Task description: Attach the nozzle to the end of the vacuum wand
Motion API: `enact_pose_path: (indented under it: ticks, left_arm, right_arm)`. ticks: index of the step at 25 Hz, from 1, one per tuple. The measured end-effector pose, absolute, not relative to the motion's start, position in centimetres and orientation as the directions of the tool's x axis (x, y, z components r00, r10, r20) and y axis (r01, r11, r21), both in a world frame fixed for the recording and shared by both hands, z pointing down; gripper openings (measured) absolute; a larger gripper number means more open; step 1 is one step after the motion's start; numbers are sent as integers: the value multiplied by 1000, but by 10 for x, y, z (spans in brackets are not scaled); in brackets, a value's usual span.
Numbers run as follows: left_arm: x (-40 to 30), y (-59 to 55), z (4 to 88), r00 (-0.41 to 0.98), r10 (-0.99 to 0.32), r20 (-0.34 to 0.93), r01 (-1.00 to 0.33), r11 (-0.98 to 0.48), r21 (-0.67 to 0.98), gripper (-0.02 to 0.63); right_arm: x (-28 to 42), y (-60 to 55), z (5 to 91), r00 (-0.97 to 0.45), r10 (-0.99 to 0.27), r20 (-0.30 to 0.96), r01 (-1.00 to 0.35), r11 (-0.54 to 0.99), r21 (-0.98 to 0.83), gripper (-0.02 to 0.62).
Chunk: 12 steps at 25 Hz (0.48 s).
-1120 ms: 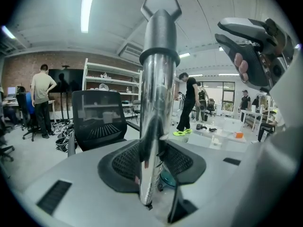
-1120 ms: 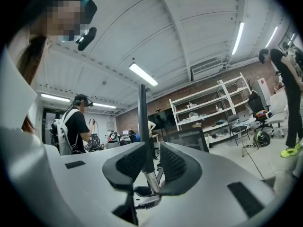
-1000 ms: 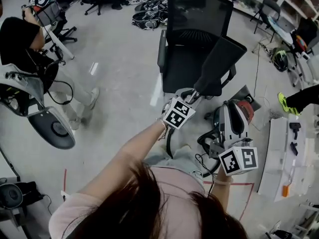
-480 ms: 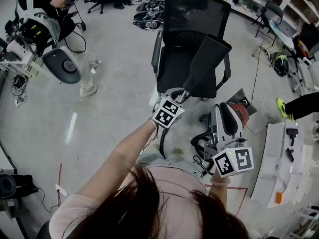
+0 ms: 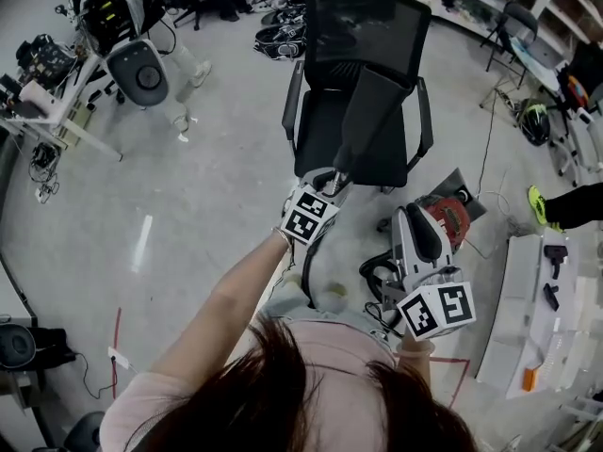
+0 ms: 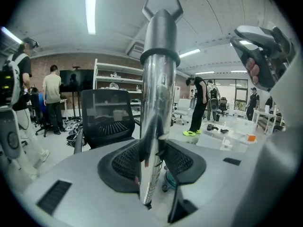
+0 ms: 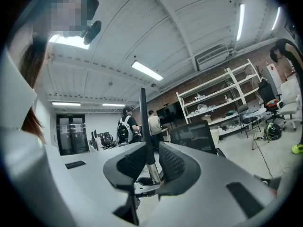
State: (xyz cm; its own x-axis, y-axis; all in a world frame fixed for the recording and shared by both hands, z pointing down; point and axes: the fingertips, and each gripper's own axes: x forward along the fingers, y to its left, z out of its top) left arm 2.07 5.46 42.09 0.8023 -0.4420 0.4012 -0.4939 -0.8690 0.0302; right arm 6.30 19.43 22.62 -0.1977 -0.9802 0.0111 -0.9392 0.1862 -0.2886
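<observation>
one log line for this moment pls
left gripper: shut on wand, upright | right gripper: empty, jaws just closing | chair: beyond wand

This is looking like a robotics lab or workshop. A wide polished grey concrete floor (image 5: 217, 186) is spreading out under long fluorescent ceiling lights (image 6: 91, 11). White metal shelving racks (image 7: 222, 86) are standing against a red brick wall (image 6: 71, 60). A white and grey machine rig (image 5: 141, 69) is standing among cables, and a black mesh office chair (image 5: 363, 55) is sitting on the open floor. A long white bench (image 5: 528, 299) is carrying small tools, while a person in a pale top (image 6: 53, 93) is standing by the screens.
</observation>
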Motion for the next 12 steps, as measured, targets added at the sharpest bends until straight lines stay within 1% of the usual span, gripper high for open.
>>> enact_pose_path:
  ticks: [12]
  left_arm:
    - [28,59,419,796,-439,417,-494,-869,28,160]
  right_arm:
    - [75,202,225,-161,-987,16,-940,149,-307,87]
